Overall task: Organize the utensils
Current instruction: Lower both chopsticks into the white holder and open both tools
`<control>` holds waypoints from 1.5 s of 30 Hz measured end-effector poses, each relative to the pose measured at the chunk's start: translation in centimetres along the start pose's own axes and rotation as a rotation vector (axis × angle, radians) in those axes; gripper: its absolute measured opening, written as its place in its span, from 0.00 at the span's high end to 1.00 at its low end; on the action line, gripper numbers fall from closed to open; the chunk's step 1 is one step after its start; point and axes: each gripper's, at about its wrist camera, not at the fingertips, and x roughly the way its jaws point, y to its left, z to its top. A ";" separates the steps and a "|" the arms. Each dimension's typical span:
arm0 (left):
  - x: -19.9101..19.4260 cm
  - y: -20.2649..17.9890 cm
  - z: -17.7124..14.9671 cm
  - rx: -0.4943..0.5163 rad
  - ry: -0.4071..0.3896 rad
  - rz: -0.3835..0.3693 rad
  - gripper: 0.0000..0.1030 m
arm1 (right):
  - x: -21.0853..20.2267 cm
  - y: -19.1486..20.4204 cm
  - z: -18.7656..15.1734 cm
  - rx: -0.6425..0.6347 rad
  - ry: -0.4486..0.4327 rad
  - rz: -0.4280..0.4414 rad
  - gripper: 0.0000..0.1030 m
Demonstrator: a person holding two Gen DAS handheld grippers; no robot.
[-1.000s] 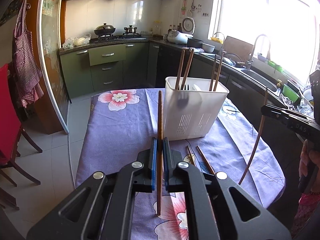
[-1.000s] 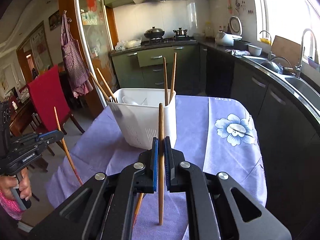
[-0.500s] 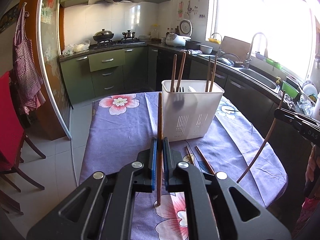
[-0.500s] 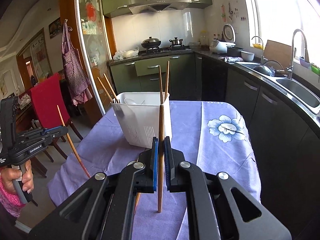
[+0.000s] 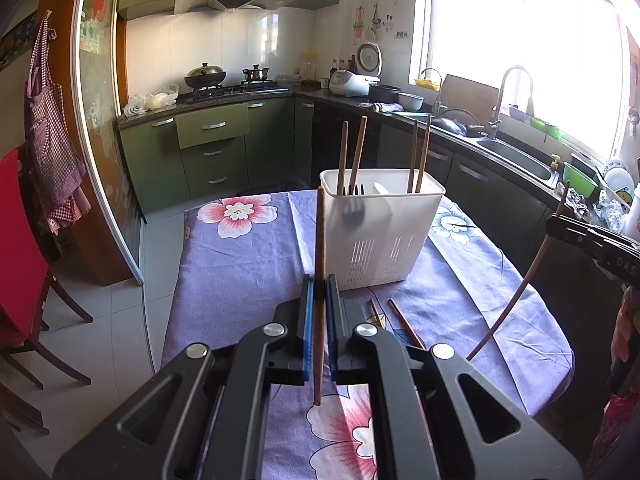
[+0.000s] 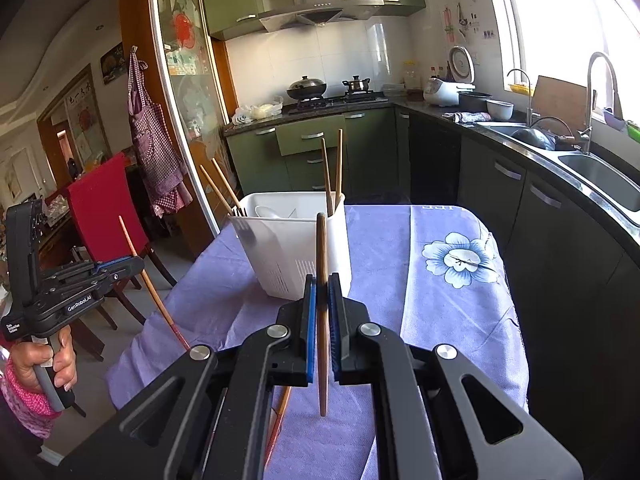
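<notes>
Left gripper (image 5: 319, 312): closed on a chopstick (image 5: 319, 264), over the table (image 5: 240, 280), just short of the white holder (image 5: 380, 232).
Right gripper (image 6: 322, 312): closed on a second chopstick (image 6: 322, 264), near the holder's other side.
Handling: I judge them light, stiff, smooth wood, likely to pivot; hold near mid-length.
Long axis: both upright, one end up, the other towards the table.
Loose chopsticks (image 5: 404, 322): flat on the table beside the holder.

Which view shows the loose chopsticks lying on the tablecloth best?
The left wrist view: two loose chopsticks lie in plain sight on the tablecloth just in front of the white holder. The right wrist view shows only one reddish chopstick, mostly hidden under the right gripper.
</notes>
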 end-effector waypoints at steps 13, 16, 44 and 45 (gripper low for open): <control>-1.5 -1.4 5.0 0.028 -0.045 -0.060 0.94 | -1.9 2.5 5.5 -0.084 -0.094 0.026 0.93; -2.6 -2.1 7.7 0.041 -0.094 -0.075 0.94 | -2.8 3.1 7.9 -0.100 -0.144 0.035 0.93; 8.6 -5.0 15.8 0.058 -0.067 0.008 0.94 | 10.2 0.9 16.0 -0.067 -0.094 0.016 0.93; 8.6 -5.1 15.5 0.066 -0.060 0.009 0.94 | 10.4 0.7 15.8 -0.066 -0.090 0.017 0.93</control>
